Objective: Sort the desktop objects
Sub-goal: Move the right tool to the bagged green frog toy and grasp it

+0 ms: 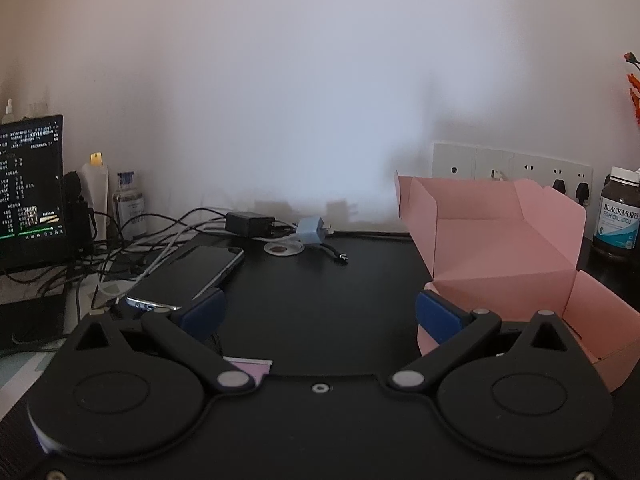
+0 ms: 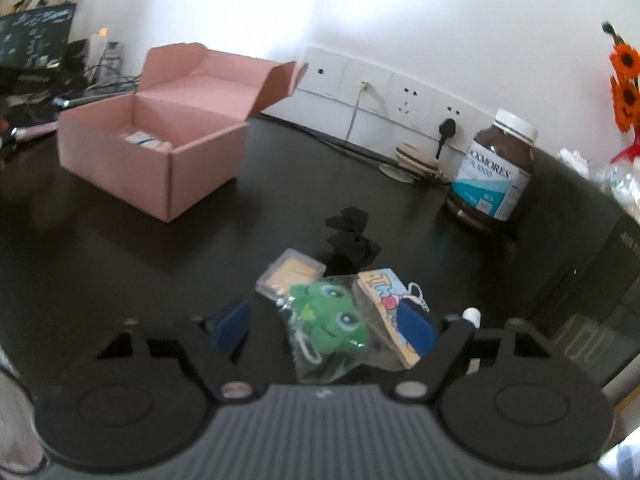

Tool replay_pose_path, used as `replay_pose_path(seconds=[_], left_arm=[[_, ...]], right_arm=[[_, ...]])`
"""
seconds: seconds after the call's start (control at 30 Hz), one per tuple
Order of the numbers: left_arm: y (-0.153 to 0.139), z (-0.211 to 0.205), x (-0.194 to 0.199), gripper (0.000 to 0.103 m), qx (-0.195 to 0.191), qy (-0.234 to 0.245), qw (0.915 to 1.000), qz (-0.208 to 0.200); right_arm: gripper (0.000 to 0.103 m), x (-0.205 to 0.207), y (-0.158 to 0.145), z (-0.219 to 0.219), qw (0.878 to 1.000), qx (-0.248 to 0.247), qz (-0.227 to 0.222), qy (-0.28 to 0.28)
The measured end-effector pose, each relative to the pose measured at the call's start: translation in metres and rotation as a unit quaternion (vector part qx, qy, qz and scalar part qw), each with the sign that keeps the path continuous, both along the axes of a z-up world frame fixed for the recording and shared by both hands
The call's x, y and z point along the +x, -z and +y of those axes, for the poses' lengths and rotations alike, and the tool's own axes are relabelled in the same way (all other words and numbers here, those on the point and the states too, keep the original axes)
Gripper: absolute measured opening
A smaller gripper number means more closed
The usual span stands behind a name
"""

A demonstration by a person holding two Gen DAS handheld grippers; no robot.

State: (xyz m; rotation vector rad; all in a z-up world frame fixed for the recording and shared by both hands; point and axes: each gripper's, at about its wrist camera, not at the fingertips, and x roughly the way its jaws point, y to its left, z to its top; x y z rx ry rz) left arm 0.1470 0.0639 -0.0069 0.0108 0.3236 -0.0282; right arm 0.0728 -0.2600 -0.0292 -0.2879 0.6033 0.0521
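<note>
Frog toy (image 2: 328,316), bagged, lies near on the counter (image 2: 120,264) between the right tool's (image 2: 326,326) spread, untouching pads: pickup step. Next: pinch, carry left to box (image 2: 152,160). Left tool (image 1: 320,312) spread, empty.

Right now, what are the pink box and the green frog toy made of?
The pink box looks like thin matte cardboard: folded flaps, creased edges. The green frog toy seems soft, maybe plush or rubber, which the blur leaves open; it lies sealed in a clear plastic bag, which looks shiny and crinkled.
</note>
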Motion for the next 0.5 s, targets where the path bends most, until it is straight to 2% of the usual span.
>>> replay_pose_path(seconds=[0.27, 0.5], left_arm=[[0.001, -0.002, 0.0, 0.103, 0.006, 0.003, 1.0, 0.003], [0.001, -0.001, 0.001, 0.103, 0.002, 0.002, 1.0, 0.008]], right_arm=[[0.071, 0.011, 0.001, -0.018, 0.998, 0.062, 0.021, 0.019], [0.054, 0.013, 0.001, -0.028, 0.992, 0.12, 0.038, 0.017]])
